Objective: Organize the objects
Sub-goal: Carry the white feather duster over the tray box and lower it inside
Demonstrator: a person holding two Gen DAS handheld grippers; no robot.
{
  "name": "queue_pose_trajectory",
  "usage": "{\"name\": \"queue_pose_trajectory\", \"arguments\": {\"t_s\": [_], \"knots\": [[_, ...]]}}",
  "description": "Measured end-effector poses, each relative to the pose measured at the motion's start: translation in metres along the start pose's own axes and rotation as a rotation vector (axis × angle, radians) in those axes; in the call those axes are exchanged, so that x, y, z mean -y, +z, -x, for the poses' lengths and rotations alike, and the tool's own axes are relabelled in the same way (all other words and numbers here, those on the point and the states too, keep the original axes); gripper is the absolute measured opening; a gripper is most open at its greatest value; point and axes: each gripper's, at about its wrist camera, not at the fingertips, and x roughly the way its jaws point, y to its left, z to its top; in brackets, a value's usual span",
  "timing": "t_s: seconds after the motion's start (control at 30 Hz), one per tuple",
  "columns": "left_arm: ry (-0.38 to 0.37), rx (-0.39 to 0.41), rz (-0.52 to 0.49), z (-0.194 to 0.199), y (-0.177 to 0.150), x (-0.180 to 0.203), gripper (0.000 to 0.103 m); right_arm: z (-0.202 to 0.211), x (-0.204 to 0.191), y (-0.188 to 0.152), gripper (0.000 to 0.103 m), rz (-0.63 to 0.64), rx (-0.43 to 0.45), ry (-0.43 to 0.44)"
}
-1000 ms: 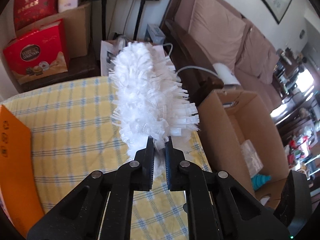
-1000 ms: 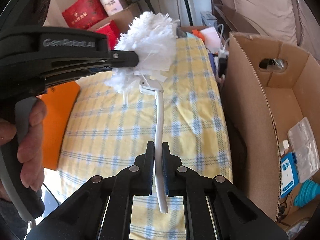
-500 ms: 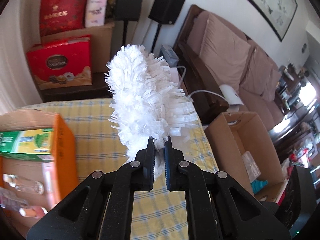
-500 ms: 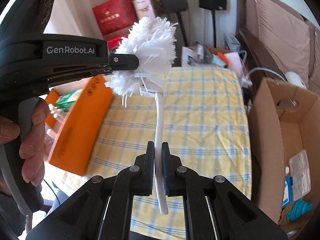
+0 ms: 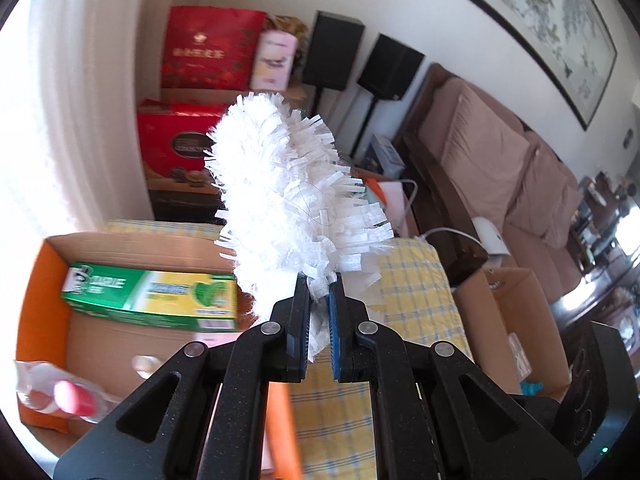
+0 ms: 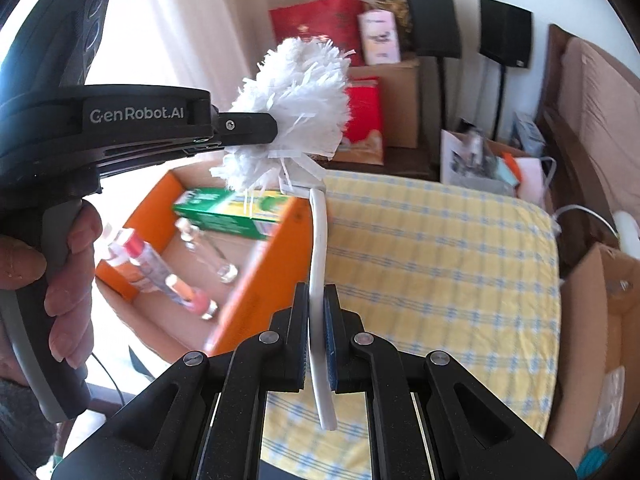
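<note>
Above the table with the yellow checked cloth (image 6: 440,248), a white duster (image 5: 288,200) is held in the air by both grippers at once. The left gripper (image 5: 319,320) has its jaws pressed together on the lower fringe of the duster's fluffy white head, with strips of the head squeezed between the blue pads. The right gripper (image 6: 317,320) pinches the duster's white plastic handle (image 6: 318,240) near its free end; the handle rises from between the pads to the head, and its tip juts out below them. In the right wrist view the left gripper (image 6: 272,130) comes in from the left edge, a person's hand (image 6: 60,276) wrapped round its grey grip.

Below and to the left of the duster stands an open orange cardboard box (image 6: 256,292) on the table. Inside it lie a green and yellow carton (image 5: 152,296), a small clear glass bottle (image 6: 208,256) and a clear packet with a pink and red item (image 6: 160,276). To the right of the table, an open brown cardboard box (image 5: 516,320) sits lower down, beside a brown sofa (image 5: 500,160). Red gift boxes (image 5: 208,52) and two black speakers (image 5: 360,60) stand against the far wall.
</note>
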Motion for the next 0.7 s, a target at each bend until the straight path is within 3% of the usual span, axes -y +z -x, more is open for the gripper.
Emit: {"name": "queue_pose_trajectory", "arguments": {"t_s": [0.37,0.7], "knots": [[0.043,0.069,0.108,0.043,-0.009,-0.081,0.007,-0.032,-0.065,0.02,0.006,0.119,-0.035,0.084],[0.072,0.085,0.186,0.059,-0.026,-0.138,0.007,-0.06,-0.11,0.021,0.006,0.227,-0.069,0.123]]}}
